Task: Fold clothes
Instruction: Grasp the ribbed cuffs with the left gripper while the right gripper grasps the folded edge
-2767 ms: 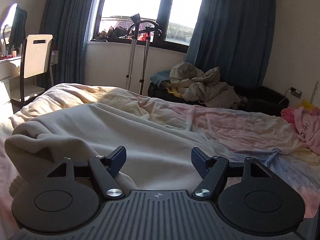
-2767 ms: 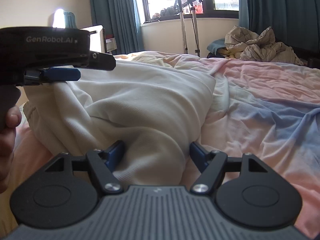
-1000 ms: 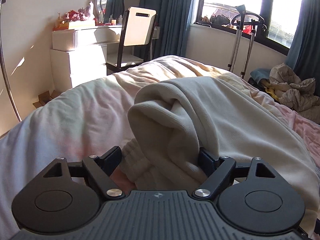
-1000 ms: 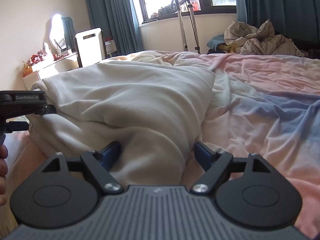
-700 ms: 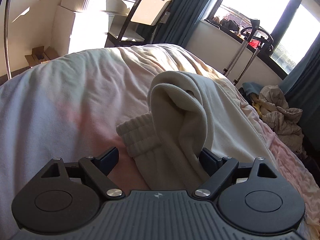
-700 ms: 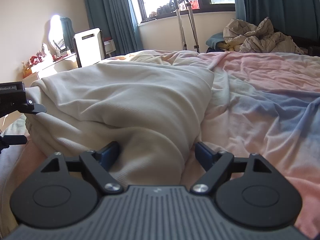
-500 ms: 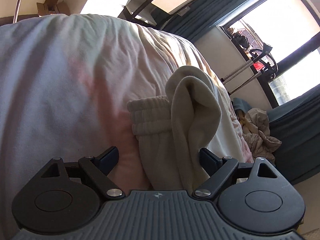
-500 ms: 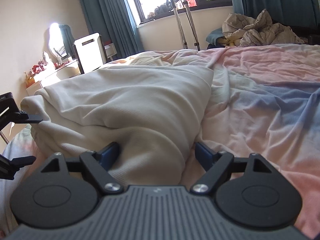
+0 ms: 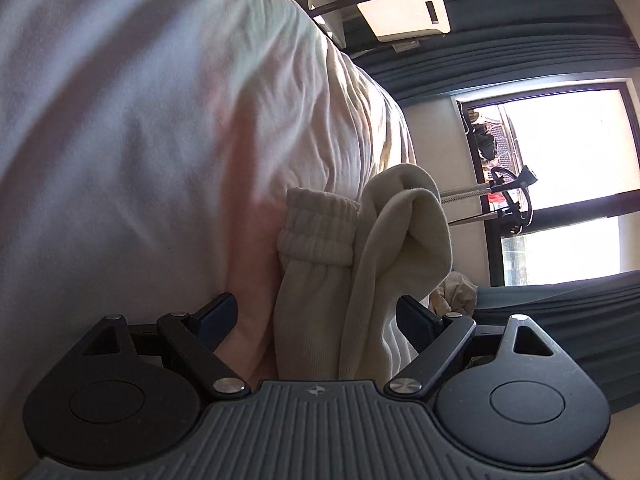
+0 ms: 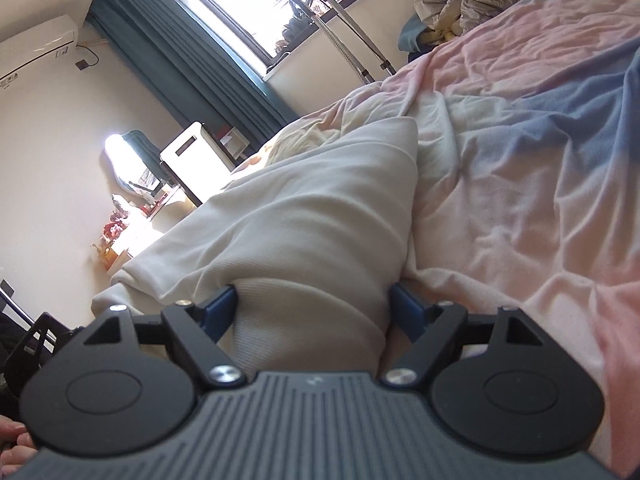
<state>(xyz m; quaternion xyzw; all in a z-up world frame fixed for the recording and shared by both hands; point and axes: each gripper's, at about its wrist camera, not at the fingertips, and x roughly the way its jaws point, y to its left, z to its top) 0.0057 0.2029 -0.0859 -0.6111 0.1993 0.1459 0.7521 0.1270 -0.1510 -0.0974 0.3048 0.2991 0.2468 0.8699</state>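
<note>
While the cream garment lay bunched on the bed, I had both the left gripper and right gripper rolled with fingers spread wide, straddling its folded edges without pinching, presumably ready to grasp and fold.

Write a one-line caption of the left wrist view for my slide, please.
Open left gripper straddling a folded cream garment, ribbed cuff visible, on a pale bedspread.

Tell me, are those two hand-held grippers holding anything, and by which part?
Nothing is clamped. The left hand-held gripper straddles the cream sweatpants below the ribbed cuff; the right hand-held gripper straddles another folded edge, jaws wide.
</note>
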